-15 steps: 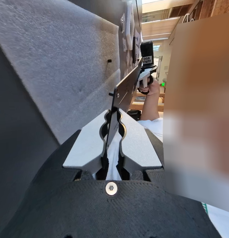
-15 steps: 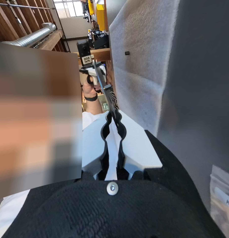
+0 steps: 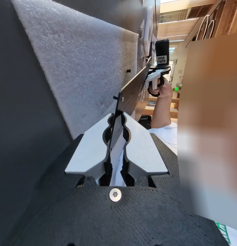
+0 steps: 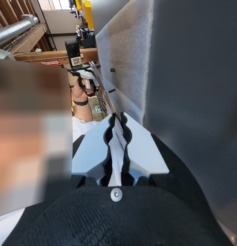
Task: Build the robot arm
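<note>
A flat dark metal plate [image 3: 133, 90] is held in the air between both grippers, edge-on to each camera. My left gripper [image 3: 117, 115] is shut on one end of it. My right gripper [image 4: 117, 115] is shut on the other end of the plate [image 4: 105, 93]. The right gripper [image 3: 153, 78] shows far off in the left wrist view, and the left gripper [image 4: 88, 75] far off in the right wrist view. Each is held by a hand. A short black peg [image 3: 115, 97] sticks out of the plate toward a white foam sheet [image 3: 82, 66].
The foam sheet [image 4: 125, 53] lies on a dark grey surface [image 4: 195, 93] close beside the plate, with a small black peg [image 4: 112, 69] standing in it. A person's arm [image 3: 161, 113] and white shirt are behind. Wooden beams [image 4: 55, 55] and a silver duct [image 4: 15, 30] are farther off.
Both grippers keep their hold on the plate. The plate has shifted relative to the foam sheet, and the small black peg in the foam now looks closer to the plate.
</note>
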`<action>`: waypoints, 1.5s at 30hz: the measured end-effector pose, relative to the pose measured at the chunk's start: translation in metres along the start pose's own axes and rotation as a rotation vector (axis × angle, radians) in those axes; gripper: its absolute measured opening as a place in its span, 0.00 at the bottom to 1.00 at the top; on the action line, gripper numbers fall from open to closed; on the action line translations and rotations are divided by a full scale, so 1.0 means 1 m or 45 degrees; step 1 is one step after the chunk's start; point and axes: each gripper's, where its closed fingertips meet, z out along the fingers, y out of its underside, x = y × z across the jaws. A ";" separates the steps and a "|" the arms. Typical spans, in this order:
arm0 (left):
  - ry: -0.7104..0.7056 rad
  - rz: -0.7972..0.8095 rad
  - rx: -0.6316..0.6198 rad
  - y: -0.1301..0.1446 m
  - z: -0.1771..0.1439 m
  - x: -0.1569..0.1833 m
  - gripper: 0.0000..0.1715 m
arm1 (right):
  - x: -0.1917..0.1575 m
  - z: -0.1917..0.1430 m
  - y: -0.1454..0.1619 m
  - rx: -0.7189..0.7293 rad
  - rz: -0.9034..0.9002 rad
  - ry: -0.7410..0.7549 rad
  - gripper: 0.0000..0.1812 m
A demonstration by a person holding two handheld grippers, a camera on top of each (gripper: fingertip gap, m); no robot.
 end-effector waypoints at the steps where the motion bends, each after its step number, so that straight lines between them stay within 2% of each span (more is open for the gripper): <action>1: -0.014 0.009 0.001 -0.001 0.001 -0.002 0.05 | 0.002 0.000 -0.001 0.005 -0.014 0.022 0.04; 6: -0.069 0.045 0.006 -0.003 0.003 -0.008 0.05 | 0.009 0.002 -0.004 0.021 -0.059 0.087 0.06; 24: -0.091 0.058 0.030 -0.005 0.006 -0.012 0.06 | 0.016 0.004 -0.008 0.047 -0.185 0.224 0.08; 38: -0.024 0.136 0.070 -0.005 0.007 -0.001 0.05 | 0.016 -0.001 -0.004 -0.045 -0.471 0.631 0.19; 45: 0.084 0.290 0.089 -0.003 0.006 0.014 0.02 | 0.016 -0.004 -0.002 -0.030 -0.511 0.686 0.24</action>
